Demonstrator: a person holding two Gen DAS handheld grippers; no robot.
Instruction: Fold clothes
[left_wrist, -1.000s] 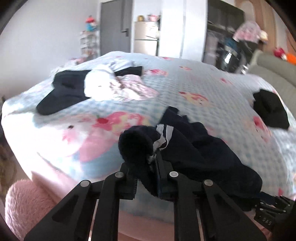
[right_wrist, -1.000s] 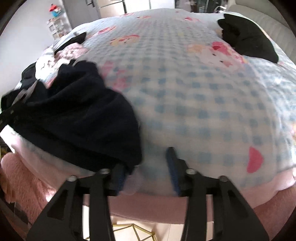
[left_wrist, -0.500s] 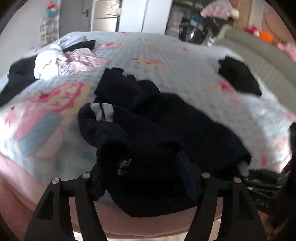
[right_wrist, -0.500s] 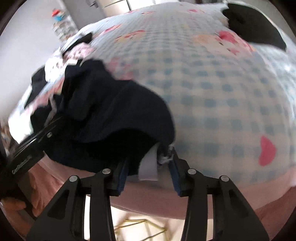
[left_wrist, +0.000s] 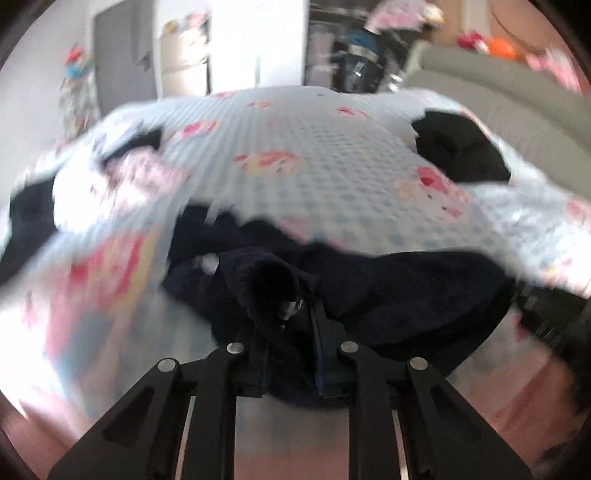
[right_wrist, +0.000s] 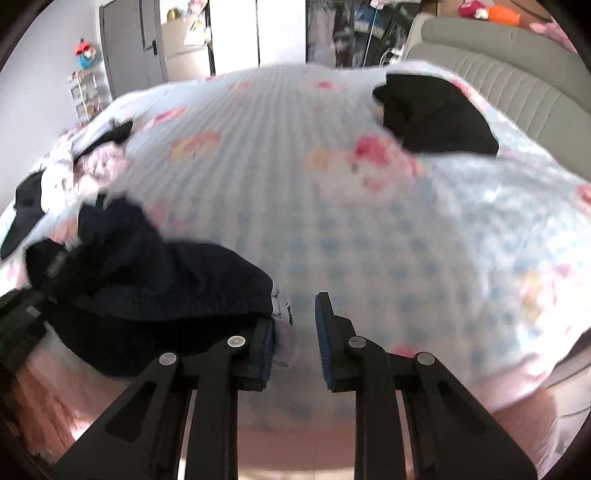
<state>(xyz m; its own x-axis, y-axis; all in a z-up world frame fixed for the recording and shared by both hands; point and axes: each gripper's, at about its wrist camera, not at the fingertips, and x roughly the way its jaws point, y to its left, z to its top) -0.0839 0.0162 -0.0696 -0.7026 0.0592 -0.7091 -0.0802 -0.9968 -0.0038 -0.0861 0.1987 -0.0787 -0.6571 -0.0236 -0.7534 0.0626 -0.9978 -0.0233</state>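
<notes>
left tongs: my left gripper (left_wrist: 289, 334) is closing down on a bunched wad of the navy garment (left_wrist: 388, 295); cloth fills the gap between the pads, so I'd call it pinching fabric.

right tongs: my right gripper (right_wrist: 303, 334) is closing too, but the gap looks wide to me. A white label or hem bit (right_wrist: 282, 314) sits against the left pad; I can't say the far pad touches anything.

where it is: the navy garment is heaped at the near edge of the bed (right_wrist: 351, 229), toward the near-left corner, part of it drooping over the edge. The right wrist view shows it left of my right tongs (right_wrist: 147, 280).

which way it runs: honestly it's a crumpled lump, but the long axis looks to run along the near edge, left to right between my two grips. Can't tell collar from hem.

what could go wrong: right side is only on a thin tag edge, so if I lift, that corner probably slips out and the thing swings off my left grip. Left side grabbed a wad, likely several layers, so it may not open flat.

other stuff: black item (right_wrist: 436, 118) near the far-right corner, pink-and-white pile (left_wrist: 122, 184) at the left edge, both well apart.
</notes>
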